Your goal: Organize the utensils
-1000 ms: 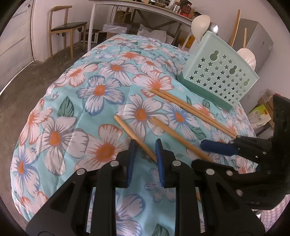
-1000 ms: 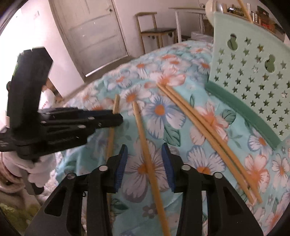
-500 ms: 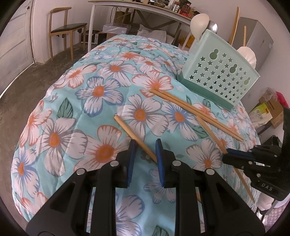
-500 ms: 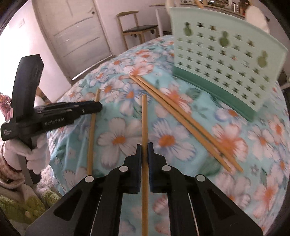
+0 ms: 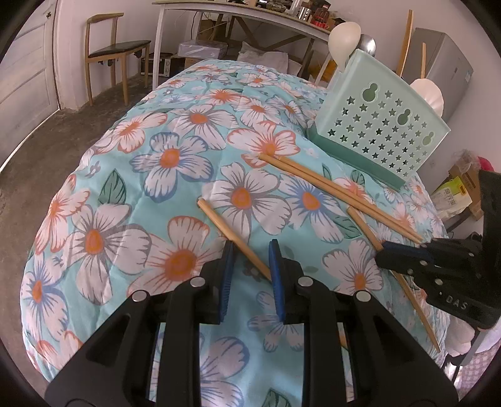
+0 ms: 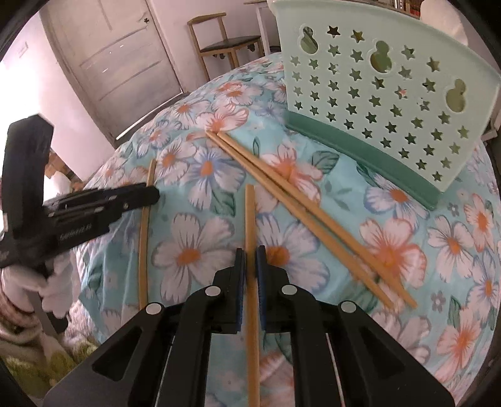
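Several wooden chopsticks lie on a floral cloth. My right gripper is shut on one chopstick, held a little above the cloth; it also shows in the left wrist view. My left gripper is open, its jaws on either side of another chopstick lying on the cloth, also seen in the right wrist view. A pair of chopsticks lies beside a mint-green perforated utensil holder. The holder has spoons and sticks standing in it.
The cloth-covered table drops off at its rounded edges. A wooden chair and a white table stand behind. A grey cabinet and boxes stand at the right.
My right gripper closed on the chopstick and lifted it, moving back from the holder. The left gripper has stayed open over its chopstick.
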